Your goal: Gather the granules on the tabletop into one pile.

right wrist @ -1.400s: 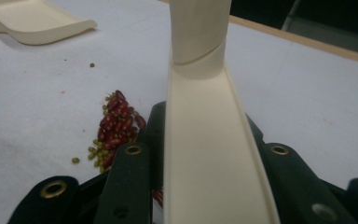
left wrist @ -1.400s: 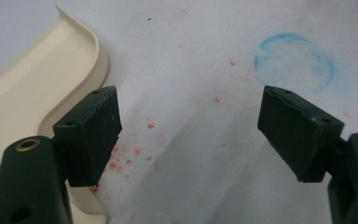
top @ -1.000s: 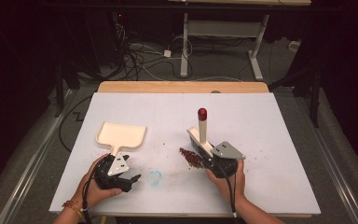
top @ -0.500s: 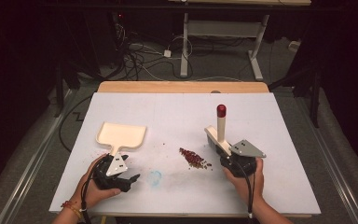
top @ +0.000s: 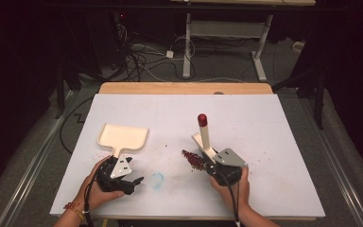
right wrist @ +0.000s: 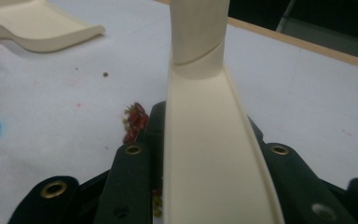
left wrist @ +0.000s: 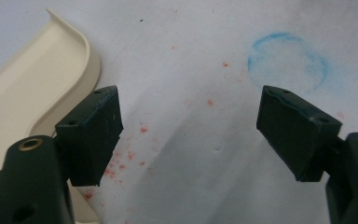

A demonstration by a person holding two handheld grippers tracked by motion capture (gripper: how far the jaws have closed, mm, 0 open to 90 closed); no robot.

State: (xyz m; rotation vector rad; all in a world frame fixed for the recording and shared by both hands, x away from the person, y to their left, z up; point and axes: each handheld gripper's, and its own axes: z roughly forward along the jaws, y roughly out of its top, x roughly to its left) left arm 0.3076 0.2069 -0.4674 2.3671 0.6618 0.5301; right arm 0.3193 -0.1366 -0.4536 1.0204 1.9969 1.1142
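Observation:
A cream dustpan [top: 123,137] lies flat at the left of the white table, its handle toward the person. Just beside that handle rests my left gripper [top: 133,176], open, with nothing between its jaws; in the left gripper view [left wrist: 191,135] the dustpan [left wrist: 32,93] sits at the left. My right gripper [top: 212,163] is shut on a cream brush [top: 203,135] whose red-tipped handle points up and away. The brush [right wrist: 205,140] runs up between the jaws. A small pile of red crumbs [top: 194,159] lies at the brush's lower left, touching it; the crumbs [right wrist: 135,119] also show beside the jaws.
A faint blue ring [top: 157,179] is drawn on the table between the hands, also the blue ring [left wrist: 289,60] ahead of the left jaws. Red specks dot the sheet. A wooden table edge [top: 184,88] runs along the far side, with cables and a desk frame beyond.
The right gripper swung right with the brush, then came back left and down against the red crumbs. The left gripper and the dustpan have stayed put.

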